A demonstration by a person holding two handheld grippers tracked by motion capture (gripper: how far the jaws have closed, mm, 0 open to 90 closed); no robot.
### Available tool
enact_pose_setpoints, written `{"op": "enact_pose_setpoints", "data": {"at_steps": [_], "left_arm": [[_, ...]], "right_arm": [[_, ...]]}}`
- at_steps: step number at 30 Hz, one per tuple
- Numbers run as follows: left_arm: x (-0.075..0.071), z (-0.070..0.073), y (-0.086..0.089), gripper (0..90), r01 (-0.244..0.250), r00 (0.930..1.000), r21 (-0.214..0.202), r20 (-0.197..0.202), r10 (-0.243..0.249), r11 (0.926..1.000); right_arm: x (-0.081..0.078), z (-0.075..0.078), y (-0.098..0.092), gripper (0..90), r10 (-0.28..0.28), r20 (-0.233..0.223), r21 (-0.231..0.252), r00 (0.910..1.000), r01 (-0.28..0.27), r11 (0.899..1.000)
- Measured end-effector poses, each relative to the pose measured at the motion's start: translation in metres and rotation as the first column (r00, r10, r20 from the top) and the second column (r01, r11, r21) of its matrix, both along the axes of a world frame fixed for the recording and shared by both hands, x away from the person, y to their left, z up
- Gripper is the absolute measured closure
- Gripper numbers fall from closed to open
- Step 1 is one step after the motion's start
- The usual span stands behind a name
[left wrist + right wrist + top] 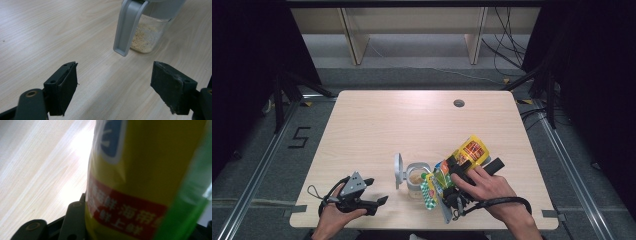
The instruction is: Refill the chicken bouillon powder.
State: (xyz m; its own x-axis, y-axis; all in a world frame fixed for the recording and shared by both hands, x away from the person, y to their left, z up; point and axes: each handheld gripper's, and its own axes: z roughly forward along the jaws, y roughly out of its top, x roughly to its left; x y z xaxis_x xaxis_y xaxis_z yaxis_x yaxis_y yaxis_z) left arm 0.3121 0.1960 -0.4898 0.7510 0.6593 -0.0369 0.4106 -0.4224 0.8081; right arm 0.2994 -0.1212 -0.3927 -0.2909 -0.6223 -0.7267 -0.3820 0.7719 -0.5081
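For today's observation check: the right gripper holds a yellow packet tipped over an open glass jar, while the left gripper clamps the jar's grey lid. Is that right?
Not quite. The left gripper is open and clamps nothing; in the left gripper view the grey lid hangs beyond its jaws. The right gripper does hold the yellow packet over the glass jar.

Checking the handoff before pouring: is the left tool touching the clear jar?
Apart. The left gripper view shows bare table between the open left tool and the clear jar.
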Motion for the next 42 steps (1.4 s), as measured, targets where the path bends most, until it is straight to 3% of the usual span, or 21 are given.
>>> {"op": "enact_pose_setpoints", "data": {"at_steps": [2,5,6,7,9,11,12,18,20,21,23,24,26,29,30,31,34,35,39,42], "left_arm": [[0.0008,0.0005,0.0006,20.6,0.01,0.9999,0.009,0.011,-0.01,0.9999],[0.0,-0.0011,-0.001,20.6,-0.017,0.9998,-0.012,-0.001,0.017,0.9998],[-0.0006,-0.0017,-0.0027,20.6,-0.021,0.9998,-0.04,-0.001,0.021,0.999],[-0.0009,-0.0019,-0.0031,20.6,-0.025,0.9997,-0.045,-0.008,0.025,0.9987],[-0.0003,-0.0007,-0.001,20.6,-0.007,1.0,-0.011,-0.002,0.007,0.9999],[-0.0005,-0.0014,-0.0024,20.6,-0.014,0.9999,-0.033,-0.004,0.014,0.9993],[-0.0002,-0.0007,-0.0013,20.6,-0.01,0.9999,-0.013,-0.002,0.01,0.9999],[0.0005,0.0002,-0.0001,20.0,0.004,0.9999,0.003,0.01,-0.004,1.0],[-0.0001,-0.0013,-0.0031,19.9,-0.013,0.9998,-0.037,0.016,0.014,0.9992],[0.0,-0.0012,-0.0029,19.9,-0.011,0.9998,-0.036,0.017,0.011,0.9993],[0.0006,-0.0008,-0.0018,19.9,-0.004,0.9999,-0.023,0.013,0.004,0.9997],[0.0009,0.0005,0.0002,19.9,0.01,0.9999,0.009,0.013,-0.01,0.9999],[0.0001,-0.0009,-0.0022,19.9,-0.01,0.9998,-0.028,0.017,0.01,0.9996],[0.0,-0.0011,-0.0029,19.8,-0.011,0.9998,-0.037,0.017,0.012,0.9993],[0.0003,-0.0009,-0.0023,19.8,-0.009,0.9998,-0.029,0.018,0.009,0.9995],[0.0012,0.0005,0.0003,19.8,0.011,0.9998,0.009,0.014,-0.011,0.9999],[0.0012,0.0002,0.0,19.6,0.01,0.9998,0.004,0.017,-0.01,0.9999],[0.0006,-0.0005,-0.0017,19.6,-0.005,0.9998,-0.02,0.02,0.005,0.9998],[0.0006,-0.0021,-0.0033,19.6,-0.01,0.9997,-0.046,0.02,0.011,0.9989],[0.0013,0.0003,0.0001,19.7,0.008,0.9998,0.004,0.019,-0.008,1.0]], "right_arm": [[0.0002,-0.0006,-0.0001,60.7,0.001,-0.007,0.004,1.0,-0.001,1.0],[-0.0014,-0.0026,-0.0017,60.7,-0.033,-0.007,0.032,0.9994,0.033,0.999],[0.0001,-0.0005,0.0006,60.8,0.002,-0.008,0.001,1.0,-0.002,1.0],[0.0001,-0.0005,0.0005,60.7,0.002,-0.008,0.004,1.0,-0.002,1.0],[-0.0001,-0.0008,0.0004,60.7,-0.001,-0.005,0.001,1.0,0.001,1.0],[0.0001,-0.0004,0.0001,60.7,0.002,-0.008,0.003,1.0,-0.002,1.0],[0.0002,-0.0005,-0.0001,60.7,0.002,-0.006,0.004,1.0,-0.002,1.0],[0.0002,-0.0004,-0.0002,60.8,0.001,-0.005,0.003,1.0,0.0,1.0],[-0.0002,0.0002,-0.0005,60.7,0.003,-0.004,0.005,1.0,-0.003,1.0],[-0.0004,0.0006,-0.0005,60.7,0.002,-0.003,0.004,1.0,-0.002,1.0],[-0.0006,0.0008,-0.0003,60.8,0.0,0.002,0.005,1.0,0.0,1.0],[-0.0007,0.001,-0.0002,60.7,0.001,0.001,0.001,1.0,-0.001,1.0],[-0.0007,0.0008,-0.0002,60.8,0.002,-0.002,0.003,1.0,-0.002,1.0],[-0.0009,0.001,-0.0002,60.8,0.001,-0.003,0.003,1.0,-0.001,1.0],[-0.0009,0.001,-0.0002,60.8,0.001,-0.003,0.003,1.0,-0.001,1.0],[-0.0023,-0.0003,-0.0024,60.8,-0.027,-0.002,0.033,0.9996,0.027,0.999],[-0.0008,0.0013,-0.0004,60.8,0.0,0.002,0.0,1.0,0.0,1.0],[-0.0008,0.0015,-0.0007,60.8,0.003,0.0,0.006,1.0,-0.003,1.0],[-0.0011,0.0009,-0.0004,60.8,-0.002,-0.001,0.003,1.0,0.002,1.0],[-0.0012,0.0002,-0.0011,60.8,-0.009,-0.003,0.016,1.0,0.009,1.0]]}}
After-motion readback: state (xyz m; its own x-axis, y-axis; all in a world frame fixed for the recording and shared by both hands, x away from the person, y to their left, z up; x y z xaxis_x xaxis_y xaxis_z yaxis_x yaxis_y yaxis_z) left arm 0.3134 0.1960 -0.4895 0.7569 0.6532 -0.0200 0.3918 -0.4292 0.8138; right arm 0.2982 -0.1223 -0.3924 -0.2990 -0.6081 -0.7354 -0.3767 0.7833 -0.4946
